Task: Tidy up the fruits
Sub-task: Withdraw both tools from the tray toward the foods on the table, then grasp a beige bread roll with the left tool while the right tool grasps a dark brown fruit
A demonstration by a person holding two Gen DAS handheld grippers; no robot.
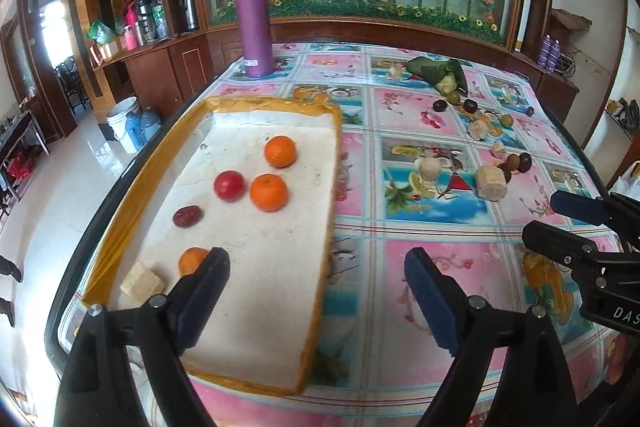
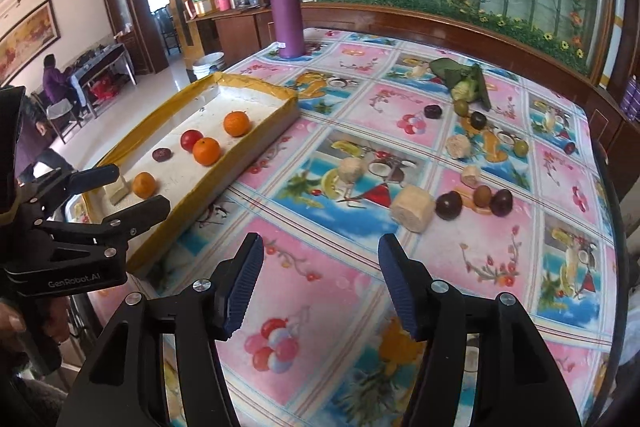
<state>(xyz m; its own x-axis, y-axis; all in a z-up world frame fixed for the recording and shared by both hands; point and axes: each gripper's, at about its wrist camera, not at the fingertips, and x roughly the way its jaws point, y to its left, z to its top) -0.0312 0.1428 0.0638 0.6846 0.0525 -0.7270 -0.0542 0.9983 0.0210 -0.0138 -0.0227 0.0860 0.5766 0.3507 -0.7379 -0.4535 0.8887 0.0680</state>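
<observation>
Inside the yellow-rimmed white tray [image 1: 120, 227] lie three oranges [image 1: 269, 192], a red tomato [image 1: 229, 185] and a dark date [image 1: 187, 216]; the left gripper [image 1: 316, 279] gapes wide and empty over the tray's edge; the right gripper [image 2: 320, 267] stands half open, holding nothing.

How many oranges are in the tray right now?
3. One orange sits toward the far end of the tray, one in the middle beside the tomato, and one near the close end next to a pale block. None looks hidden.
</observation>
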